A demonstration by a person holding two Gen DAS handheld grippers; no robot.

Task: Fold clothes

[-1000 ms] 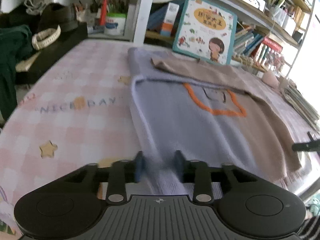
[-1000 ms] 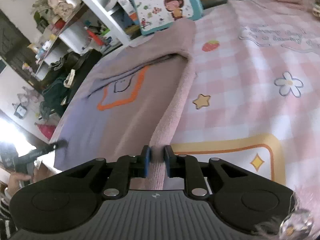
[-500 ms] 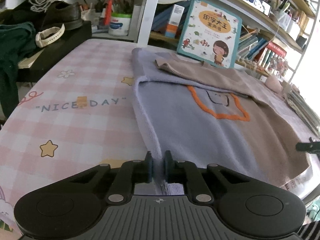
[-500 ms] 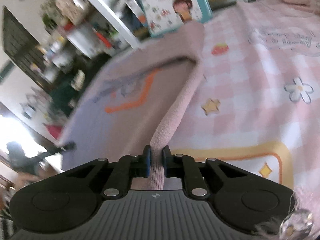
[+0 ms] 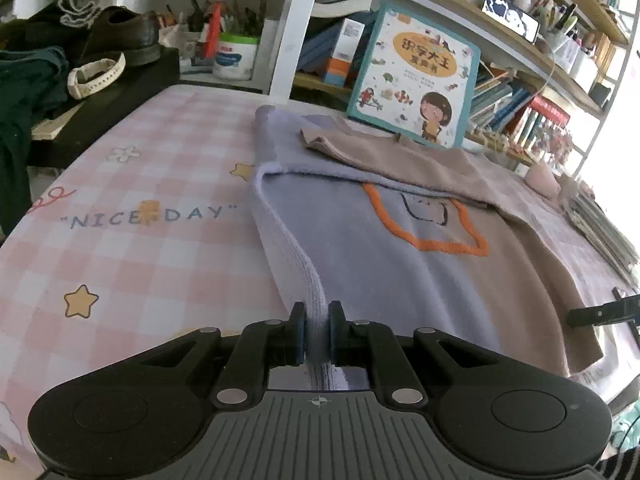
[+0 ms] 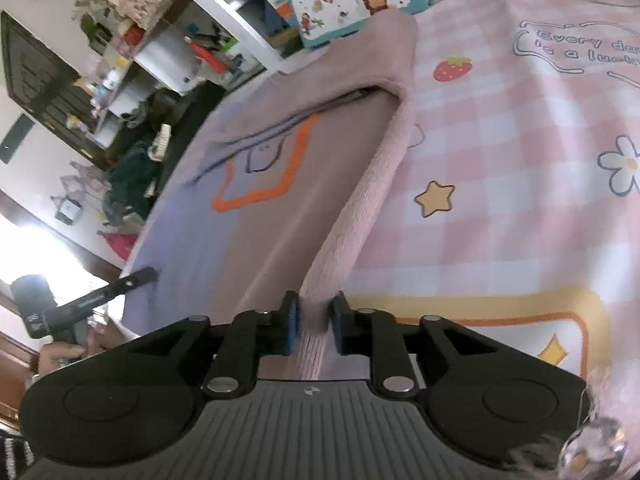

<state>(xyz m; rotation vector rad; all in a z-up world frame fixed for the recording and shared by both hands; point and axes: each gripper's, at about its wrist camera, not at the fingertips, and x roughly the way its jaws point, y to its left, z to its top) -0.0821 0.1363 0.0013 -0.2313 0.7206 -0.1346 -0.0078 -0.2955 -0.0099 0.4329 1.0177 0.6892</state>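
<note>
Black gripper [image 5: 317,330], blue pads, silver screws

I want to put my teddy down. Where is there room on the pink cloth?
Bare cloth lies left of the sweater, around the NICE DAY lettering, and right of it by the strawberry. The bookshelf edge is crowded.

**Both tongs pinched down**

The left tongs [image 5: 317,334] pointed downward, pads clamped on a sweater [image 5: 400,280] edge after closing and easing slightly. The right tongs [image 6: 314,330] angled likewise, jaws slightly reopened, pads touching the hem.
</note>
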